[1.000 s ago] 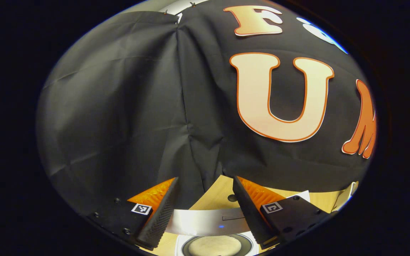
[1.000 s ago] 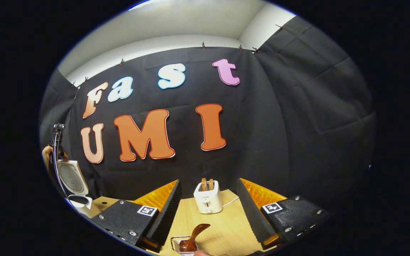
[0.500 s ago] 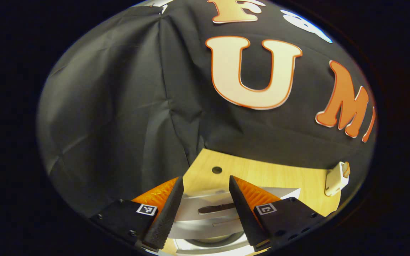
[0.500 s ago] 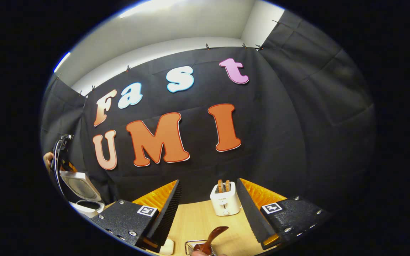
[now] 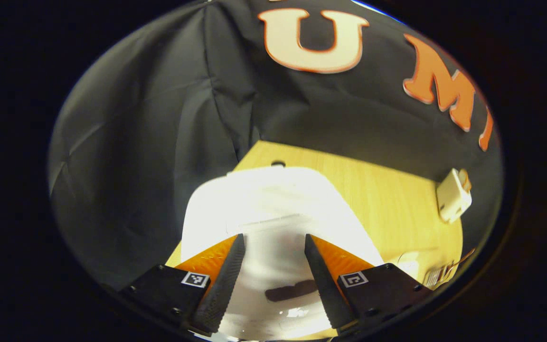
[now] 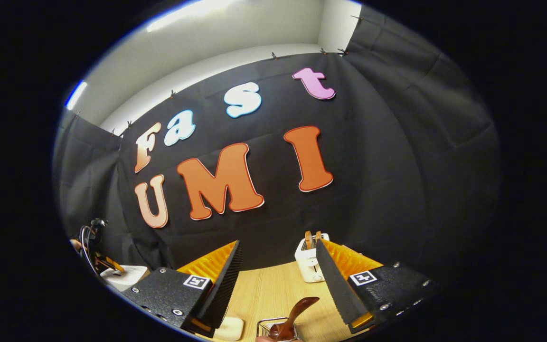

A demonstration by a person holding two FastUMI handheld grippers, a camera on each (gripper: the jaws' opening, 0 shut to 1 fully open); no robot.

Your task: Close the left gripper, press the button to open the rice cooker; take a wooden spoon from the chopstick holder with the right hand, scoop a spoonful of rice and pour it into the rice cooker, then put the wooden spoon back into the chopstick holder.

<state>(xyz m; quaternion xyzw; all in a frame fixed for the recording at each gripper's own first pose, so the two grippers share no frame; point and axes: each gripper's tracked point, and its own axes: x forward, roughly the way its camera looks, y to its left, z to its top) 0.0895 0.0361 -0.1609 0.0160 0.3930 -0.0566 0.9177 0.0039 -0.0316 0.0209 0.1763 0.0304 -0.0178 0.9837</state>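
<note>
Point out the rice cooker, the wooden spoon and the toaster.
rice cooker (image 5: 273, 199): left gripper view, on its white lid.
wooden spoon (image 6: 299, 308): right gripper view, on its handle above the wire holder.
toaster (image 6: 307, 266): right gripper view, on its white front.

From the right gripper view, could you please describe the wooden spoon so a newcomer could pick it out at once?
Start at the light wooden table in front of the black cloth wall, where a white toaster stands at the back. Nearer the camera, low between the right gripper's fingers, sits a wire chopstick holder. The wooden spoon sticks up from it, dark glossy brown with a curved handle leaning right.
</note>
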